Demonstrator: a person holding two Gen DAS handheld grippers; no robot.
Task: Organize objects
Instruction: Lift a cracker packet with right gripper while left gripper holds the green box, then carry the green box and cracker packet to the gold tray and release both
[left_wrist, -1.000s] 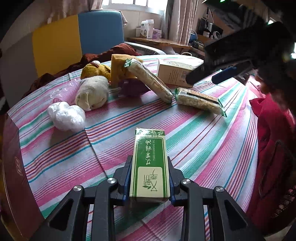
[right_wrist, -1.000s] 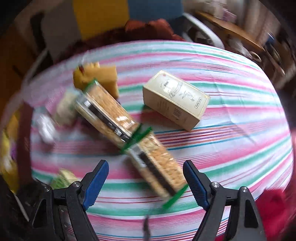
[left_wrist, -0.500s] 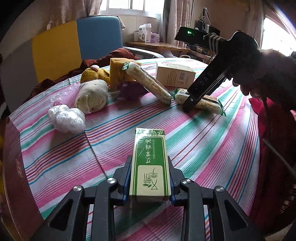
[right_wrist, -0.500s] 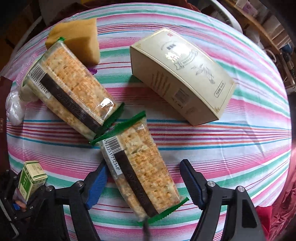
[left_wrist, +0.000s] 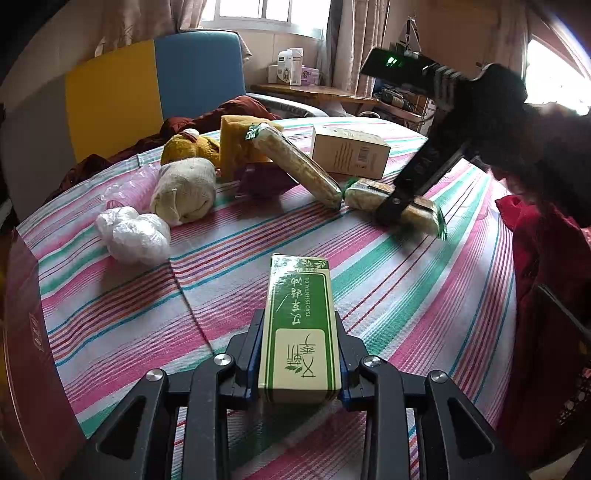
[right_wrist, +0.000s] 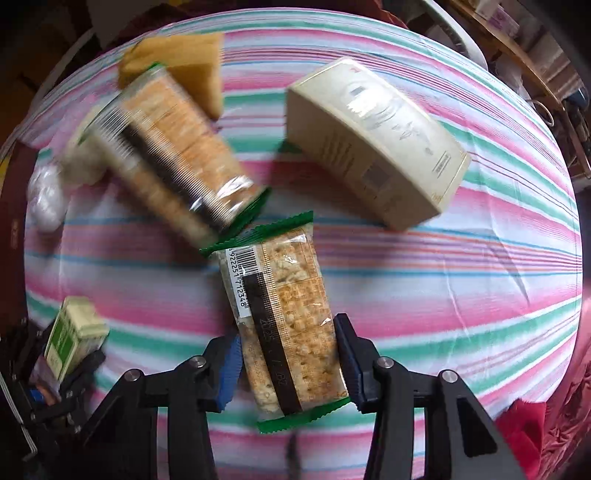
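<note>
Left gripper (left_wrist: 300, 363): pinching green carton (left_wrist: 300, 325), labelled "TSAO ESSENTIAL OIL".
Right gripper (right_wrist: 289, 363): jaws closing, pads touching cracker pack (right_wrist: 284, 314); barcode reads 6922251712348.

left wrist – low, across table (left_wrist: 406, 295) | right wrist – close, straight down | shared – crackers (right_wrist: 288, 325)

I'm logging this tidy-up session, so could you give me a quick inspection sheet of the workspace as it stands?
Surface: round table under a striped cloth.
Job's things: green box; two cracker packs; cream box.
Clutter: yellow sponge, rolled sock, plastic wad, plush toy.
Grippers: left gripper shut on the green box; right gripper closing, pads at the near cracker pack.
Cables: nothing seen.
Surroundings: chair, red cloth.
</note>
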